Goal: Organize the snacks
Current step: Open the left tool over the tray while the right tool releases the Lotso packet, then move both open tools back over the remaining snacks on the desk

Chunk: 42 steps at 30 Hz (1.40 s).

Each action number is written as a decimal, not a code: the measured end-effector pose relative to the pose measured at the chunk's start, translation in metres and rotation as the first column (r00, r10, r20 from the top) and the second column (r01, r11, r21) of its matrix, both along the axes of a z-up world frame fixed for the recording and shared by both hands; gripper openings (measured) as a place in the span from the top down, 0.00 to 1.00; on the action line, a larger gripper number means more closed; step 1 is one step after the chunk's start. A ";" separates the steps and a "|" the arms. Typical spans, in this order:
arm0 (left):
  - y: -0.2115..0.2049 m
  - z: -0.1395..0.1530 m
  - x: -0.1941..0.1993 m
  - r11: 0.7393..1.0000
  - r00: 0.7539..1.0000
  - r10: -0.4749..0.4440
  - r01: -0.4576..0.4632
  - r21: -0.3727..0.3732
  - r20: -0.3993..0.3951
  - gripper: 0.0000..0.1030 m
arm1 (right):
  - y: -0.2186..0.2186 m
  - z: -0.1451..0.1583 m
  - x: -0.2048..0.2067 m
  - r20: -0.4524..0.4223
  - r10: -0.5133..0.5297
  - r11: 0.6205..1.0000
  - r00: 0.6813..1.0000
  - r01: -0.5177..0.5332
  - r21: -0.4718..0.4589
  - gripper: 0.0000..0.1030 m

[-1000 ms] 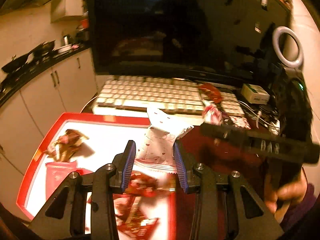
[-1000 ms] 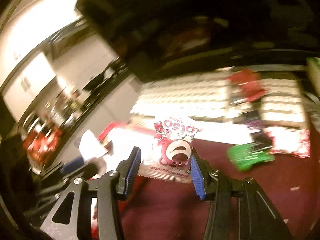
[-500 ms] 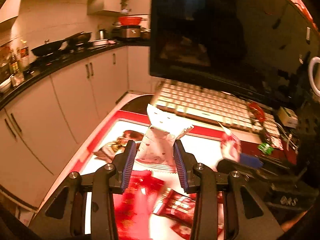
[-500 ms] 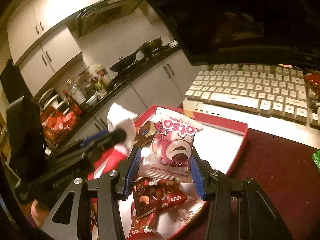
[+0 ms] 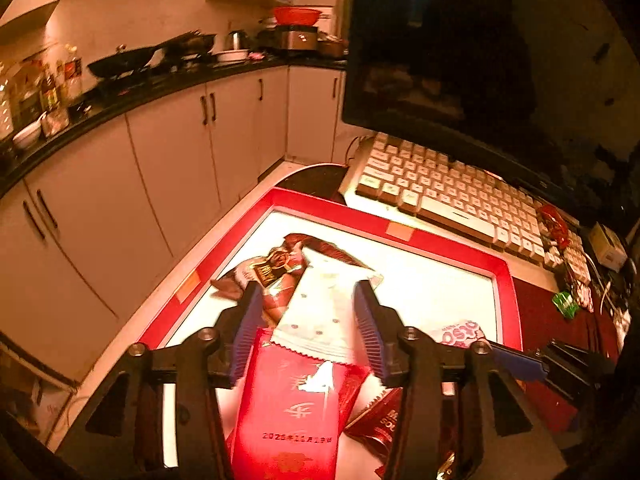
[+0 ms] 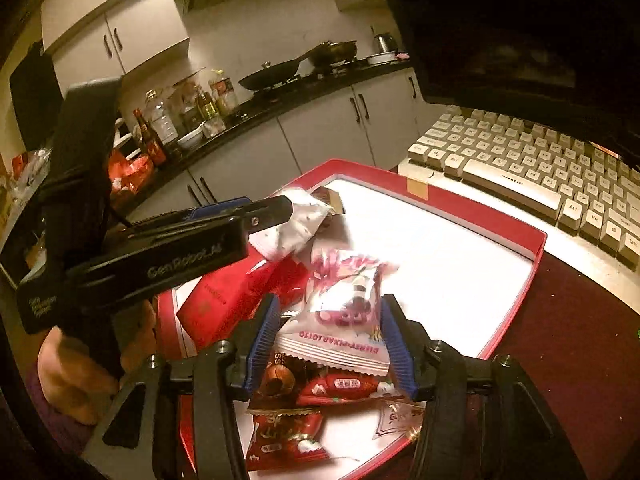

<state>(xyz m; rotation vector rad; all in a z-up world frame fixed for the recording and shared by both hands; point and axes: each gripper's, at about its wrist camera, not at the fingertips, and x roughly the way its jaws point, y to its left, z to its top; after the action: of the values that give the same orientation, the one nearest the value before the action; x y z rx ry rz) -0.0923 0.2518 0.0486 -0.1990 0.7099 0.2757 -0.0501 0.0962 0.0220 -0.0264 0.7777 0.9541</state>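
Note:
A red-rimmed white tray (image 5: 400, 232) (image 6: 516, 224) lies on the table and holds several snack packets. My left gripper (image 5: 306, 328) is over the tray with its jaws spread, and a white dotted packet (image 5: 328, 312) lies loose between them; it also shows in the right wrist view (image 6: 292, 224). Below it lies a red packet (image 5: 296, 412). My right gripper (image 6: 328, 344) has its jaws apart, and a pink Lotso bear packet (image 6: 344, 308) tilts loosely between them above the tray.
A white keyboard (image 5: 452, 196) (image 6: 540, 168) sits just beyond the tray under a dark monitor (image 5: 480, 48). Kitchen cabinets and a counter with pans (image 5: 132, 60) lie to the left. Small green and red items (image 5: 564, 304) lie on the dark red table at right.
Both grippers moved left from the table to above the tray and lower. Both sets of jaws widened and the packets now sit loose, tilting down.

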 end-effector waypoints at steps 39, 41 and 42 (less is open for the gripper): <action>-0.271 0.005 0.061 0.870 0.890 -0.438 0.456 0.190 -0.128 0.25 | -0.340 -0.007 0.088 -0.381 -0.522 0.716 0.763 0.635 0.291 0.24; -0.280 0.002 0.070 0.860 0.881 -0.455 0.472 0.192 -0.127 0.25 | -0.340 -0.008 0.088 -0.379 -0.529 0.714 0.759 0.640 0.284 0.24; -0.282 0.001 0.072 0.857 0.878 -0.462 0.479 0.192 -0.128 0.25 | -0.338 -0.007 0.088 -0.379 -0.531 0.715 0.758 0.641 0.280 0.24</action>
<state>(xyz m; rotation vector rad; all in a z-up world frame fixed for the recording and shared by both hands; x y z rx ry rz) -0.0203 -0.0302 0.0497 0.2002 0.7764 -0.1124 0.0377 -0.2417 0.0151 0.6976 0.7597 0.4720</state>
